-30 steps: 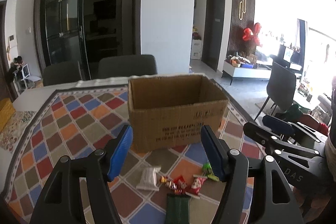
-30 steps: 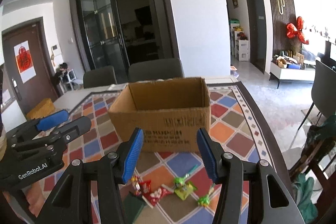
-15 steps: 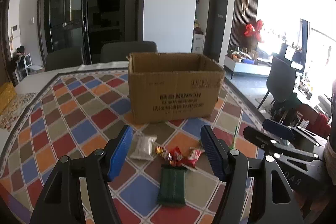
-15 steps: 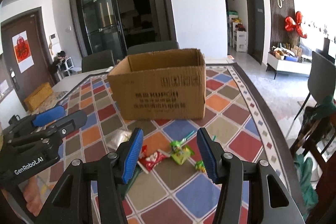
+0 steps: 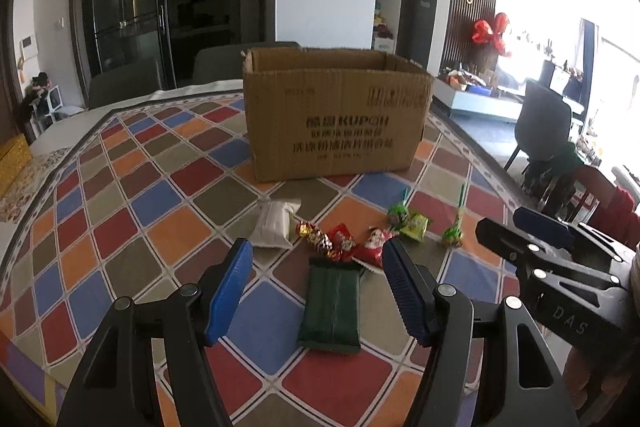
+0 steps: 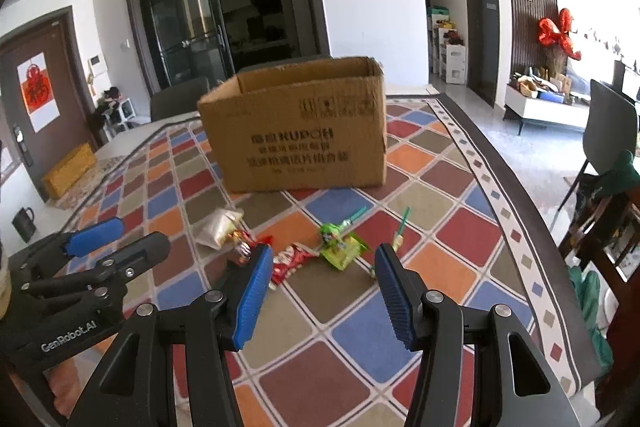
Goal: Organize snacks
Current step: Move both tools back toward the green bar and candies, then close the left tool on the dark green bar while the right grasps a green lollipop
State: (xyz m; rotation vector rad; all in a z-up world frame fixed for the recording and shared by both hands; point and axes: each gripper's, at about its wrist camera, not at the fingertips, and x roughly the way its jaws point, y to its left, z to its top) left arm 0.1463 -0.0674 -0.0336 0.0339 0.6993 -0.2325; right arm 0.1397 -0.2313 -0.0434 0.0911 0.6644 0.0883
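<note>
Progress: judging by the layout, nothing is sorted yet; every snack lies loose on the table [image 5: 132, 195], and the box interior cannot be seen from either camera.
Cardboard box [image 5: 336, 119]: upright, top open, at 12 o'clock from the snacks.
Snacks: a row just in front of the box: white packet [image 5: 275, 225] at 10 o'clock, gold-wrapped candies [image 5: 316, 237], red wrappers [image 5: 372, 245] in the middle, green lollipops [image 5: 452, 233] at 2 o'clock, dark green packet [image 5: 331, 307] nearest.
Left gripper [image 5: 316, 291]: released, jaws spread wide, empty, poised above the dark green packet.
Right gripper [image 6: 324, 291]: released, jaws apart, empty, facing the red wrappers and yellow-green packet [image 6: 344, 253].
Left wrist view only: the dark green packet in full.
Right wrist view only: a dark mug [image 6: 22, 223] at 9 o'clock.
Remaining: all snacks, probably into the box.
</note>
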